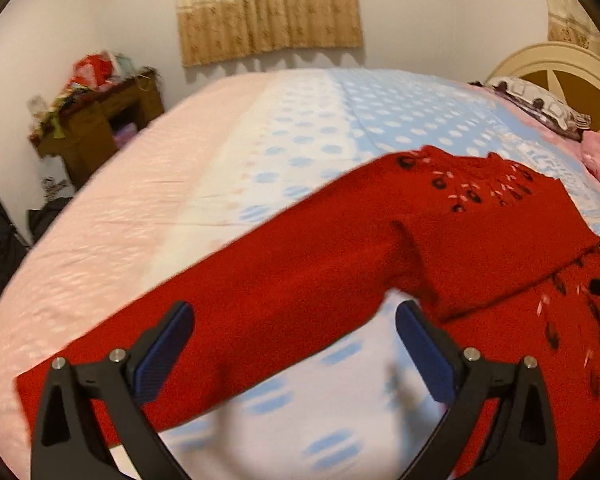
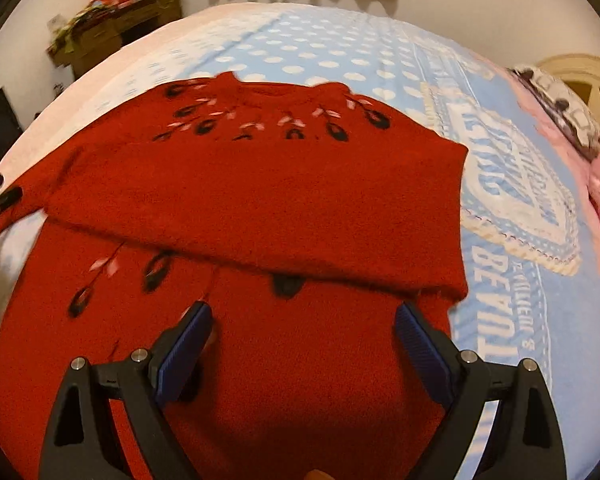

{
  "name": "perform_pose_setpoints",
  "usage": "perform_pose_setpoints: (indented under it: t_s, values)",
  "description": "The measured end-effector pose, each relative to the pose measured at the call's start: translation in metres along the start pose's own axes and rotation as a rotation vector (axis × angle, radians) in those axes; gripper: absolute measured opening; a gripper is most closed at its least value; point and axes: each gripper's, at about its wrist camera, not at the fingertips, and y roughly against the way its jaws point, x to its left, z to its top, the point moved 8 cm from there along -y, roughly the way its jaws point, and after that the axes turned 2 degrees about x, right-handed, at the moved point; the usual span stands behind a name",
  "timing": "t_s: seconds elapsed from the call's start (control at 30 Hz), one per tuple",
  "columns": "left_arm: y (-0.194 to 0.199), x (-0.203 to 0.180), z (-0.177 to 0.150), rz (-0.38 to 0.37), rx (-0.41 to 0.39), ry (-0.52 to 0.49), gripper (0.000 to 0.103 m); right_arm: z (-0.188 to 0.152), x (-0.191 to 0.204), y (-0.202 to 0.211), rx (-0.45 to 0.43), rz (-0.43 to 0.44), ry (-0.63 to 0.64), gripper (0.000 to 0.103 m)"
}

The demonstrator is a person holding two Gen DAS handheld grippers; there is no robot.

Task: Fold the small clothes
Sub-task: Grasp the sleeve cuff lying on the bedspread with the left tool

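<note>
Both grippers, left gripper [image 1: 294, 336] and right gripper [image 2: 302, 330], hover released over the red sweater [image 2: 260, 184] on the bed [image 2: 340, 52]; its left sleeve [image 1: 220, 300] needs folding inward next.

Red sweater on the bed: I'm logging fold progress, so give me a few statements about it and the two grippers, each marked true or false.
1. The red sweater lies on the bed. True.
2. The right gripper is shut on the sweater. False: its jaws stand open, holding nothing.
3. One sleeve stretches out sideways in the left wrist view. True.
4. The left gripper grips that sleeve. False: its jaws are open.
5. The sweater is plain red. False: dark and pink motifs ring the neckline.
</note>
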Motion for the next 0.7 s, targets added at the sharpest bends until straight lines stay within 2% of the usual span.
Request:
perform_pose_setpoints:
  t_s: [0.17, 0.33, 0.4, 0.53, 0.63, 0.7]
  values:
    - [0.033, 0.074, -0.03, 0.163, -0.017, 0.056, 0.103, -0.018, 0.025, 0.019, -0.039, 0.001, 0.096, 0.093]
    - [0.055, 0.16, -0.066, 0.329, 0.023, 0.171, 0.103, -0.033, 0.048, 0.027, -0.065, -0.014, 0.175, 0.093]
    - [0.056, 0.182, -0.077, 0.366, 0.044, 0.218, 0.103, -0.034, 0.054, 0.027, -0.077, -0.026, 0.2, 0.093]
    - [0.047, 0.203, -0.089, 0.321, 0.07, 0.332, 0.101, -0.035, 0.065, 0.028, -0.085, -0.02, 0.218, 0.093]
    - [0.036, 0.198, -0.088, 0.286, 0.078, 0.347, 0.096, -0.037, 0.069, 0.033, -0.097, -0.021, 0.224, 0.093]
    - [0.025, 0.193, -0.088, 0.25, 0.09, 0.358, 0.087, -0.038, 0.071, 0.035, -0.101, -0.024, 0.231, 0.093]
